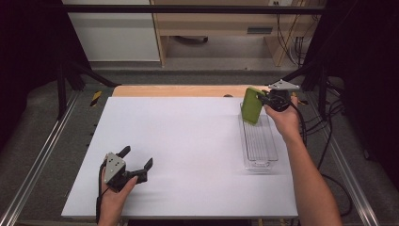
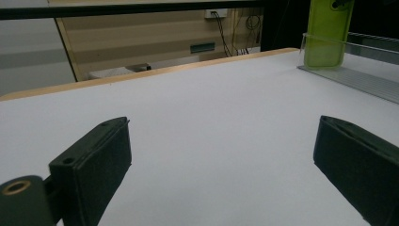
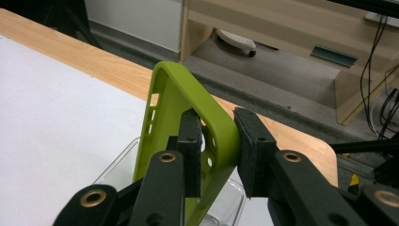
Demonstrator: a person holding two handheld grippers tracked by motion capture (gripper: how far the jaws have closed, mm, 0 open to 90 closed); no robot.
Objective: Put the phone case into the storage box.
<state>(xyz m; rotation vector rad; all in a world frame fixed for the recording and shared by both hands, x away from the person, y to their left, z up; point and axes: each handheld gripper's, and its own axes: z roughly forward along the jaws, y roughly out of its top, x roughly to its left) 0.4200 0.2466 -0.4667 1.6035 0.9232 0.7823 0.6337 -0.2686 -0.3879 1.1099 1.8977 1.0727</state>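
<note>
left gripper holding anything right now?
No: in the high view the left gripper rests on the white table with its jaws spread, and its own view shows bare tabletop between them.

left tongs (image 1: 136,162) wide apart near the table, right tongs (image 1: 261,100) nearly closed, raised.

Grey floor (image 1: 226,75), light wooden cabinet (image 1: 216,23), white panel (image 1: 117,33) behind.
</note>
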